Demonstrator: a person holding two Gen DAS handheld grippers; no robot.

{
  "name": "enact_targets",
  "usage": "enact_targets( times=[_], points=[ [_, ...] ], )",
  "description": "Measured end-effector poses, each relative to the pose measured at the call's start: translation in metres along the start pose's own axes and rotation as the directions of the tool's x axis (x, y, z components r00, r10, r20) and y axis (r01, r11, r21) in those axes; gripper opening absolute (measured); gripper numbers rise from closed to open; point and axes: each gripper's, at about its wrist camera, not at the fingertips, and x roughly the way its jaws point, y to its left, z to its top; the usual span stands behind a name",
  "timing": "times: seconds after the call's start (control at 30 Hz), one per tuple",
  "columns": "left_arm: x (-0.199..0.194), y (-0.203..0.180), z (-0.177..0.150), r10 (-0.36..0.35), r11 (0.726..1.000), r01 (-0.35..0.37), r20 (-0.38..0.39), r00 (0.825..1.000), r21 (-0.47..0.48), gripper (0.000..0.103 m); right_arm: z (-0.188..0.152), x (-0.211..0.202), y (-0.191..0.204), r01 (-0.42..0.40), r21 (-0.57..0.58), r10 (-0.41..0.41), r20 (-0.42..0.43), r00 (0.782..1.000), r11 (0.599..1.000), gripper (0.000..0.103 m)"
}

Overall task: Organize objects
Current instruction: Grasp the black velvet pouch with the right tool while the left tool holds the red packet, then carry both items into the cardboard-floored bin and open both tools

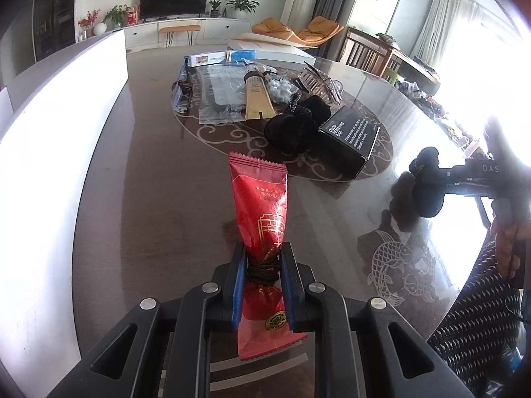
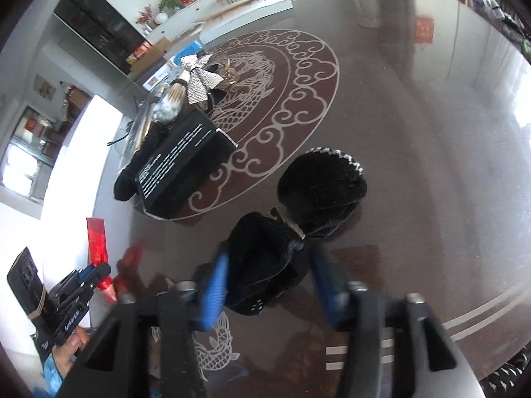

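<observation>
My left gripper [image 1: 264,258] is shut on a red foil packet [image 1: 262,202] tied with a dark cord; the packet sticks forward over the dark table [image 1: 159,199]. It also shows in the right wrist view [image 2: 97,242], held by the left gripper [image 2: 94,273]. A black fuzzy hair bow [image 2: 298,212] sits between the blue pads [image 2: 214,293] of my right gripper [image 2: 268,285], whose jaws stand apart and blurred around it. In the left wrist view the right gripper [image 1: 428,185] is at the far right with the black bow [image 1: 426,184].
A pile lies on the table's round patterned centre: a black box [image 1: 351,139], another black fuzzy item [image 1: 295,126], a gold tube [image 1: 257,96], clear plastic bags [image 1: 215,96], a silver bow [image 2: 199,83]. A white wall [image 1: 59,152] stands left.
</observation>
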Motion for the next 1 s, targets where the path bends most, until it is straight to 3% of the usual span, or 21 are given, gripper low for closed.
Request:
enact_targets(
  times=[0.1,0.17,0.2,0.33,0.43,0.53,0.63,0.73,0.83,0.9,0.93,1.0],
  points=[
    [0.002,-0.003,0.0,0.007,1.0,-0.007,0.005,1.0,0.015,0.019,-0.021,0.045,0.015,0.003,-0.014,-0.003,-0.027,1.0,1.0,0.071],
    [0.001,-0.004,0.0,0.003,1.0,-0.003,0.012,1.0,0.018,0.018,-0.042,0.067,0.026,0.078,-0.068,-0.078,-0.001,0.997,0.995,0.04],
    [-0.001,-0.004,0.0,0.0,1.0,0.0,0.019,1.0,0.015,0.018,-0.051,0.072,0.027,0.06,-0.064,-0.061,-0.004,0.998,0.996,0.028],
    [-0.016,-0.002,0.001,-0.04,0.999,0.042,0.062,0.997,-0.02,0.018,-0.1,0.087,0.034,0.013,-0.105,-0.009,0.038,0.999,0.994,0.028],
    [-0.045,0.001,0.007,-0.093,0.994,0.101,0.146,0.985,-0.048,0.018,-0.129,0.094,0.05,-0.007,-0.163,0.017,0.06,0.998,0.987,0.028],
    [-0.082,0.007,0.014,-0.124,0.987,0.144,0.237,0.964,-0.071,0.018,-0.152,0.107,0.084,-0.022,-0.246,0.043,0.079,0.996,0.969,0.028],
    [-0.124,0.026,0.02,-0.115,0.981,0.157,0.309,0.944,-0.115,0.018,-0.168,0.122,0.142,-0.102,-0.316,0.128,0.063,0.99,0.943,0.028],
    [-0.165,0.064,0.022,-0.046,0.977,0.115,0.352,0.935,-0.178,0.018,-0.173,0.131,0.22,-0.222,-0.404,0.245,0.004,0.97,0.887,0.028],
    [-0.199,0.119,0.015,0.087,0.962,0.015,0.355,0.931,-0.274,0.018,-0.181,0.157,0.312,-0.359,-0.491,0.362,-0.093,0.927,0.794,0.028],
    [-0.213,0.156,0.005,0.194,0.937,-0.078,0.324,0.926,-0.34,0.018,-0.188,0.189,0.369,-0.433,-0.526,0.409,-0.169,0.897,0.732,0.028],
    [-0.217,0.172,-0.001,0.238,0.922,-0.118,0.301,0.924,-0.369,0.018,-0.189,0.202,0.394,-0.445,-0.544,0.409,-0.195,0.892,0.712,0.028],
    [-0.215,0.203,-0.014,0.359,0.865,-0.248,0.191,0.914,-0.437,0.019,-0.198,0.243,0.434,-0.444,-0.576,0.388,-0.227,0.893,0.687,0.032]
  ],
)
